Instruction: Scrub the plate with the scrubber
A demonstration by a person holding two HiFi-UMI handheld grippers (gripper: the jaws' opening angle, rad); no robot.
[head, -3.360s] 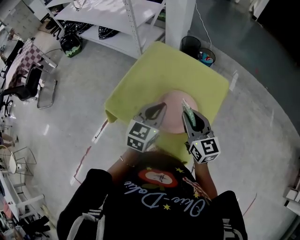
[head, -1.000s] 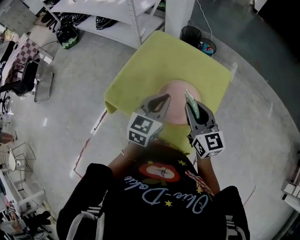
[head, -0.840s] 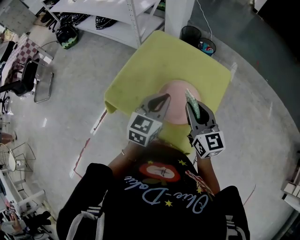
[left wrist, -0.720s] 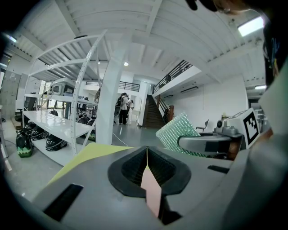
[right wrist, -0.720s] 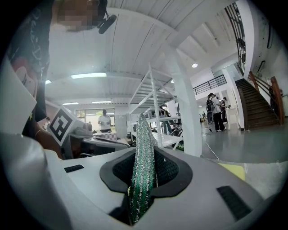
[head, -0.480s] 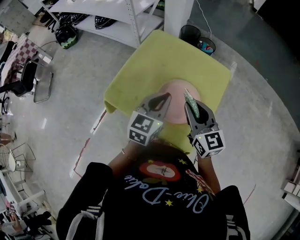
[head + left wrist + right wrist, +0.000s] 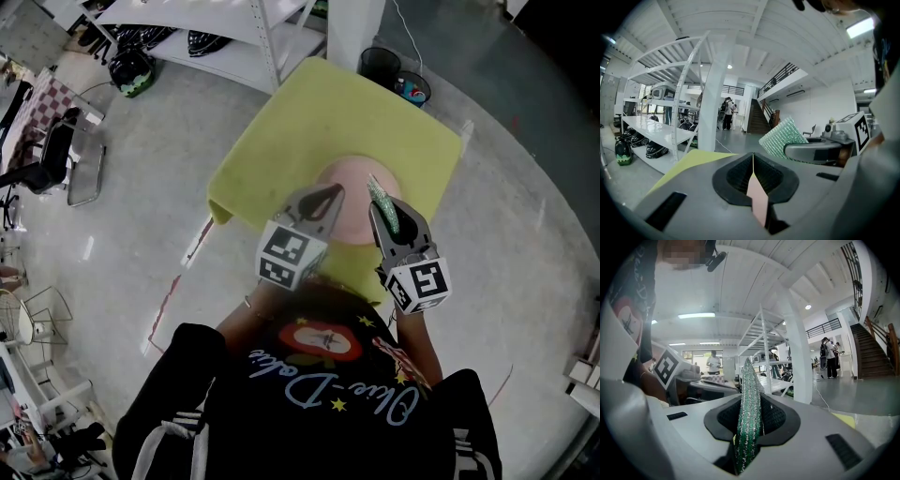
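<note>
1. Head view: at the far left we see a black chair (image 7: 64, 155) and a dark helmet (image 7: 131, 67) on the grey floor (image 7: 141, 225). White shelving (image 7: 234, 37) runs along the far edge.
2. Right of these stands a table under a yellow cloth (image 7: 309, 131), with one corner of the cloth hanging down on the left.
3. Over the near part of the cloth we find the left gripper (image 7: 330, 193). Its jaws are closed tight on the left rim of the pink plate (image 7: 352, 202). In the left gripper view that rim shows as a thin pink sliver pinched between the dark pads.
4. That plate sits over the near half of the cloth, between the two grippers. We cannot tell whether it rests on the cloth or is lifted off it.
5. Just right of the plate is the right gripper (image 7: 385, 221). Its jaws are clamped on the green scrubber (image 7: 379, 195). In the right gripper view the scrubber stands edge-on between the pads and pokes out past their tips.
6. From above, the scrubber's far end lies over the plate's right rim. We cannot tell whether the two touch.
7. Beyond the table's far right corner, two black bins (image 7: 380, 66) stand on the floor.
</note>
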